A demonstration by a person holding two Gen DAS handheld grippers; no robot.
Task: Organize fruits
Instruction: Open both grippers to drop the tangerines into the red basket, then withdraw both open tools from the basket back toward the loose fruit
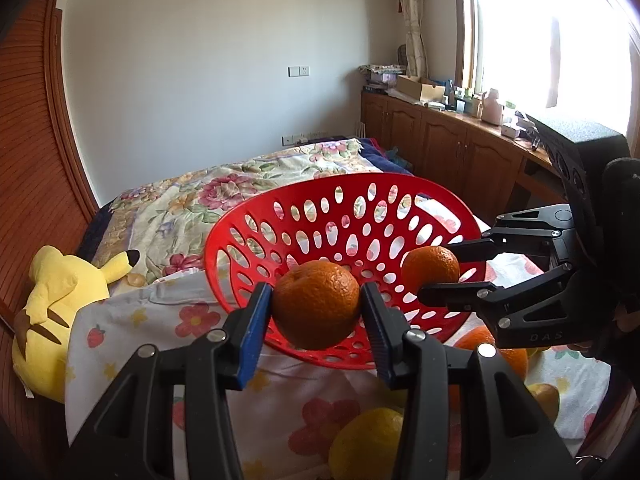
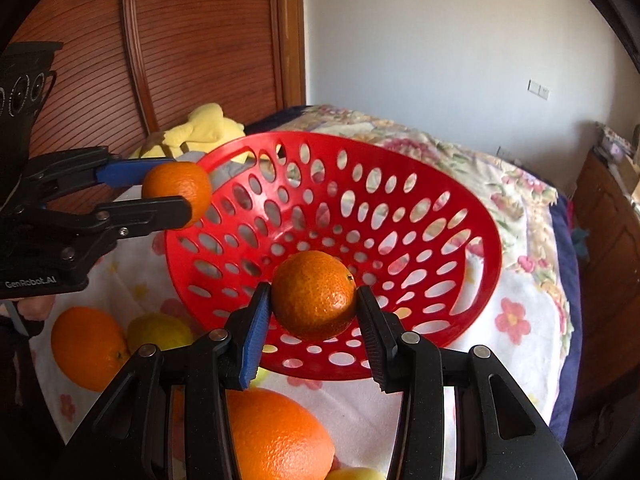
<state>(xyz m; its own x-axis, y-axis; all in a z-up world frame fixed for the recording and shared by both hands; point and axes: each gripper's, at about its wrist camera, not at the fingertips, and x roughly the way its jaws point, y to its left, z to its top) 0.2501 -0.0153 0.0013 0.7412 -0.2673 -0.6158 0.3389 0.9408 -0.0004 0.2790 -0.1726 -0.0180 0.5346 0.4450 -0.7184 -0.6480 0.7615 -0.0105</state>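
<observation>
A red perforated basket (image 1: 256, 216) (image 2: 472, 216) stands empty on a floral cloth. My left gripper (image 1: 317, 305) is shut on a small orange (image 1: 316, 304), held over the basket's near rim; it also shows in the right wrist view (image 2: 178, 194) at the basket's left rim. My right gripper (image 2: 314, 295) is shut on another small orange (image 2: 314, 294) over the basket's near side; it shows in the left wrist view (image 1: 430, 268) over the right side. Loose on the cloth lie big oranges (image 2: 86, 348) (image 2: 276, 436) and lemons (image 2: 160, 330) (image 1: 368, 440).
A yellow plush toy (image 1: 56, 320) lies left of the cloth by the wooden headboard (image 1: 36, 140). A flowered bedspread (image 1: 224, 188) stretches behind the basket. Wooden cabinets (image 1: 448, 148) with clutter run under the window on the right.
</observation>
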